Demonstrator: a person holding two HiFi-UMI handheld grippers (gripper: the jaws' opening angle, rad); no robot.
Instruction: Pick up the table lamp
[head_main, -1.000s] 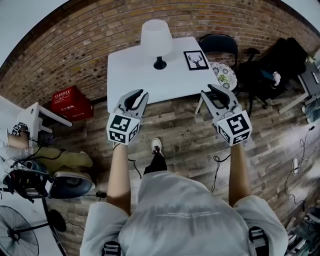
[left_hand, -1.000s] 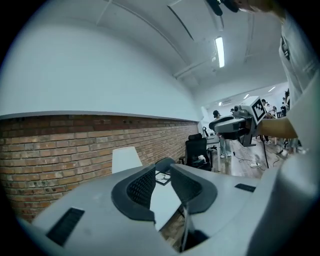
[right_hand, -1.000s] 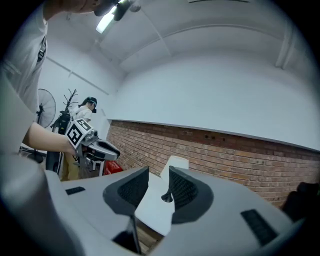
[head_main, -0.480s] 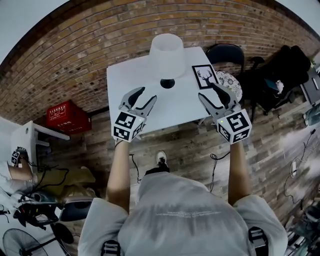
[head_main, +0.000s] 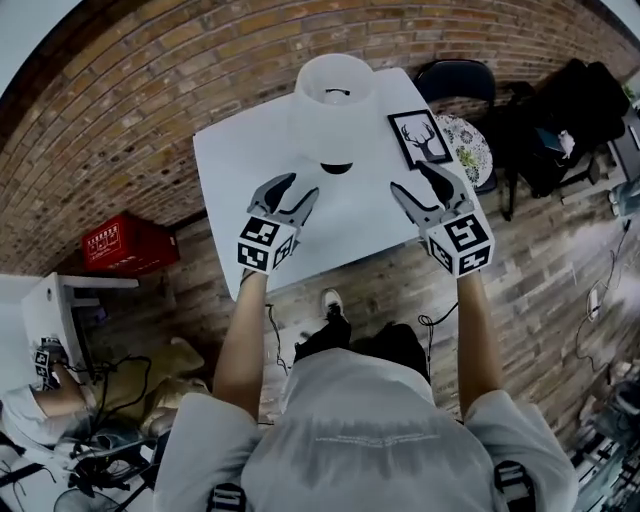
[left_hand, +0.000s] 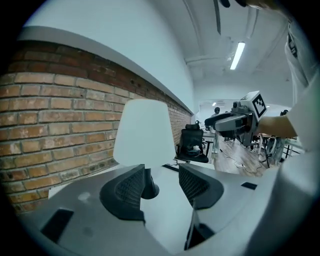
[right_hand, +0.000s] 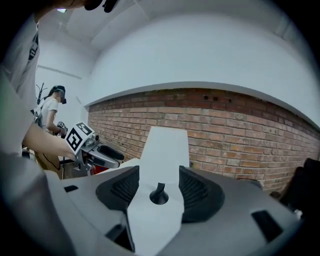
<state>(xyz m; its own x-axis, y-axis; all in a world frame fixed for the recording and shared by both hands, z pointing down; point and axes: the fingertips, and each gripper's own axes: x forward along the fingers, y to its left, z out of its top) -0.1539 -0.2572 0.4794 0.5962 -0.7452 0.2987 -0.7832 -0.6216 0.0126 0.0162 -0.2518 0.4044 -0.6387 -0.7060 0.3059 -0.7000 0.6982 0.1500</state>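
Jaws apart, left gripper (head_main: 298, 188) just opened, right gripper (head_main: 411, 177) outstretched, flanking table lamp (head_main: 335, 95)

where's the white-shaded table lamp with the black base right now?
Head view, top centre: the lamp stands on the white square table by the brick wall, with the black-framed deer picture just to its right.

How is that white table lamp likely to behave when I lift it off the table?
The table lamp probably tips easily: a wide shade sits on a thin stem over a small dark base. The shade looks thin and light, so squeezing it may dent it. Lifted by the stem, it could swing sideways.
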